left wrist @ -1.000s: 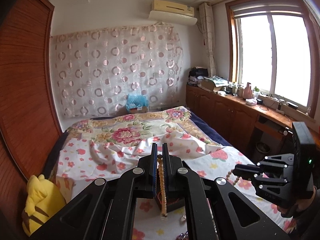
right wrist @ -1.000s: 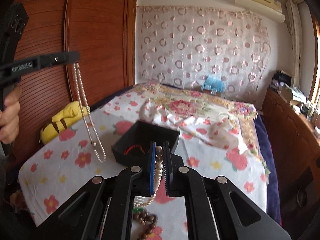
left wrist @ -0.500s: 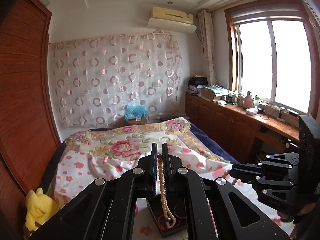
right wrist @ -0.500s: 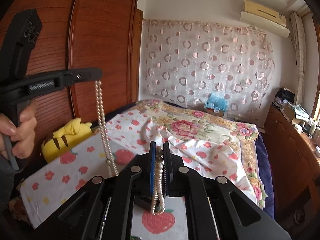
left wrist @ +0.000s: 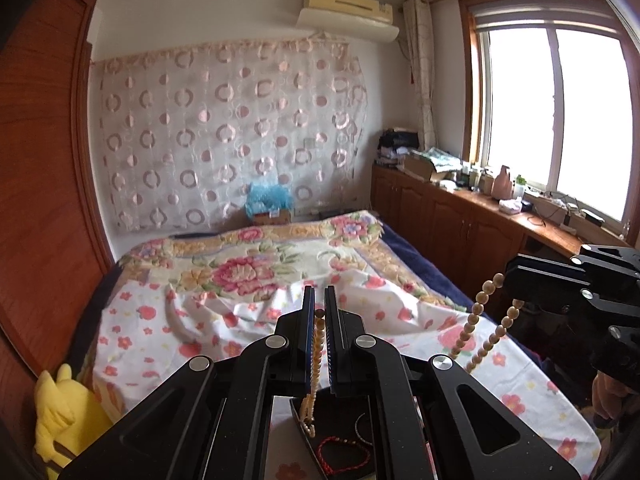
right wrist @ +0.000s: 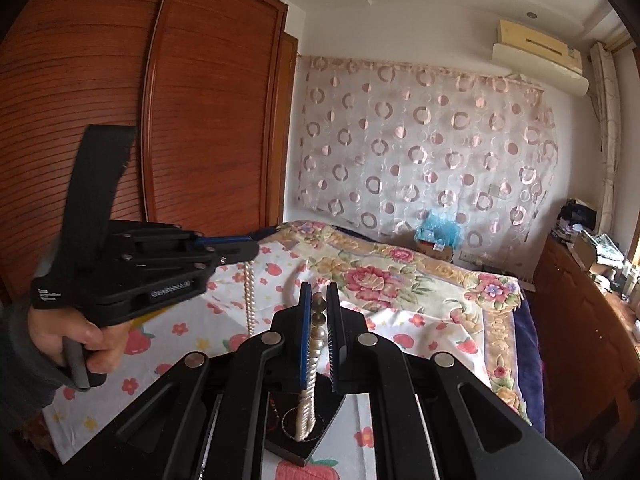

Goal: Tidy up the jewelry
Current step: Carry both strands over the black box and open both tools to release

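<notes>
Two tongs over the bed: left tongs clamped on a fine pearl strand; right tongs clamped on a larger-beaded necklace, both dangling above a black tray.

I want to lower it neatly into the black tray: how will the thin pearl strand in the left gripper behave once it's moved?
Probably floppy: the thin pearl strand hangs limp and straight from the left gripper. It will likely swing and then pile loosely in the black tray. It looks light, and the small round beads may slip.

Small-pearl strand and large-bead strand hang doubled over black tray; red cord bracelet inside.
</notes>
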`<state>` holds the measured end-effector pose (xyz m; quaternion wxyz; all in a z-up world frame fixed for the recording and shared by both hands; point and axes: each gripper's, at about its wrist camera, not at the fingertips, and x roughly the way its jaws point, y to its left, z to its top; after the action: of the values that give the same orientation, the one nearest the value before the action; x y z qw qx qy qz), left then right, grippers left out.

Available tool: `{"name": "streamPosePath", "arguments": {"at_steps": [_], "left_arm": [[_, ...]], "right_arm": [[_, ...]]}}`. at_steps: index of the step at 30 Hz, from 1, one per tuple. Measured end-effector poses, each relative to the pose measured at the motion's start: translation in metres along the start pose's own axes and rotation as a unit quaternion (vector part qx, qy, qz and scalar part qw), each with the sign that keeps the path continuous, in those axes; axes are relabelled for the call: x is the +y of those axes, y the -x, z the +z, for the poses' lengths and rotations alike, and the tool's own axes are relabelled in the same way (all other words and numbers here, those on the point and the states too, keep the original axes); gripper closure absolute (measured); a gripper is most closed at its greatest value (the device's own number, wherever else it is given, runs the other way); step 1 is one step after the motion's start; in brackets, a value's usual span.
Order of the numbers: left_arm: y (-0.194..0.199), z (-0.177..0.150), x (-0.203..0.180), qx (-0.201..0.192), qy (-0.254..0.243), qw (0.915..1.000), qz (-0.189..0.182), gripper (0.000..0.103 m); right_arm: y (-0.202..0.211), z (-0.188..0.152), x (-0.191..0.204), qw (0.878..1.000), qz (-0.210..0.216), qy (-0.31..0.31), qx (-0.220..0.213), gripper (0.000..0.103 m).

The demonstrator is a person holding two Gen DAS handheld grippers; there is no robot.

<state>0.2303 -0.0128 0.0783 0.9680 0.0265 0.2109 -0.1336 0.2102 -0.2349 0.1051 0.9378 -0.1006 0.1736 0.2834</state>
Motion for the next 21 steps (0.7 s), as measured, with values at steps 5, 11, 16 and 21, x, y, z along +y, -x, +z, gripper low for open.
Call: {"name": "streamPosePath", "arguments": {"at_steps": [5, 11, 16, 21], "left_arm": [[-0.016, -0.009, 0.004, 0.018, 0.001, 0.9998, 0.000, 0.099], [-0.029, -0.018, 0.003, 0.033, -0.002, 0.9994, 0.001, 0.099], [-0.035, -0.028, 0.005, 0.049, 0.006, 0.9988, 0.001, 0.097], [-0.033, -0.039, 0.007, 0.063, 0.003, 0.9980, 0.009, 0.082]], "right_arm": [[-0.016, -0.010, 0.000, 1.000, -0.004, -0.006, 0.016, 0.094], [-0.021, -0.012, 0.005, 1.000, -0.007, -0.006, 0.019, 0.094], [-0.034, -0.025, 0.004, 0.999, -0.002, -0.015, 0.043, 0.094], [-0.058, -0.056, 0.006, 0.996, 0.001, -0.028, 0.082, 0.094]]}}
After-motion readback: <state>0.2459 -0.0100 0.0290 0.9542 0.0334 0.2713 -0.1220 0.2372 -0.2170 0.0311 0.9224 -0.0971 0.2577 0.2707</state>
